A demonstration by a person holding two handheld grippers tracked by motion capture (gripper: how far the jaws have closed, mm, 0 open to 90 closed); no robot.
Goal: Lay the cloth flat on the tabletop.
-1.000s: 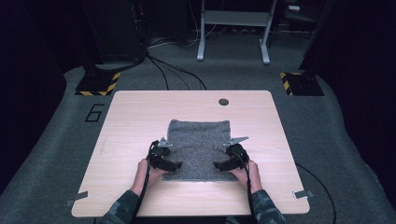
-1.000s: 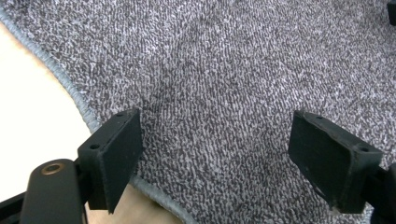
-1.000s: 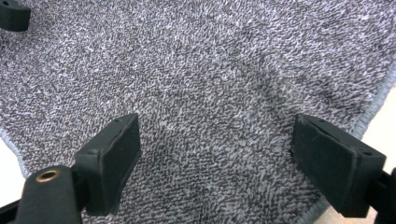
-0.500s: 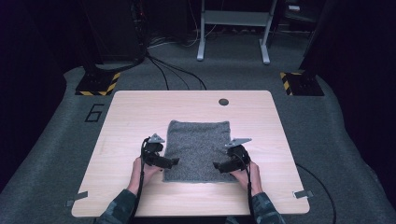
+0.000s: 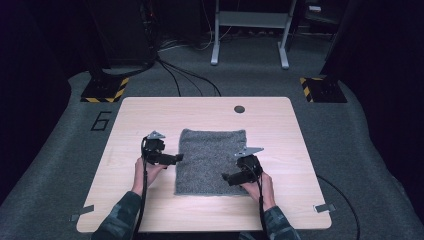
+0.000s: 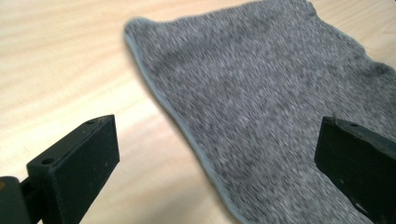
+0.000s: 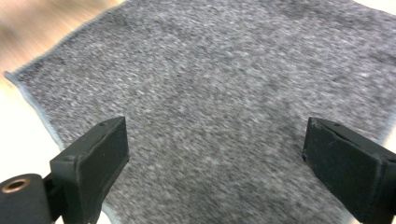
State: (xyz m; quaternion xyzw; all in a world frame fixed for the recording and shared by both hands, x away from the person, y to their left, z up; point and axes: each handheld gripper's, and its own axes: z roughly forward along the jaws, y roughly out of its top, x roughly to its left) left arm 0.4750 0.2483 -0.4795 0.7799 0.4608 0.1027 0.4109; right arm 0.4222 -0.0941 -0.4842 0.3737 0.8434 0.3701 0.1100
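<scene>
A grey knitted cloth (image 5: 210, 160) lies flat and folded in the middle of the light wooden table (image 5: 130, 115). My left gripper (image 5: 176, 158) is at the cloth's left edge, open, its jaws straddling the hemmed edge of the cloth (image 6: 261, 93). My right gripper (image 5: 226, 177) hovers over the cloth's near right part, open with its jaws wide apart above the grey cloth (image 7: 210, 93). Neither holds anything.
A small dark round grommet (image 5: 239, 108) sits near the table's far edge. Beyond the table are cables (image 5: 185, 75), a metal stand (image 5: 250, 30) and yellow-black striped floor blocks (image 5: 105, 90). Bare wood lies left and right of the cloth.
Both hands have drawn apart and back from the cloth's near corners. The left gripper has moved left to the cloth's side edge. The cloth lies as before.
</scene>
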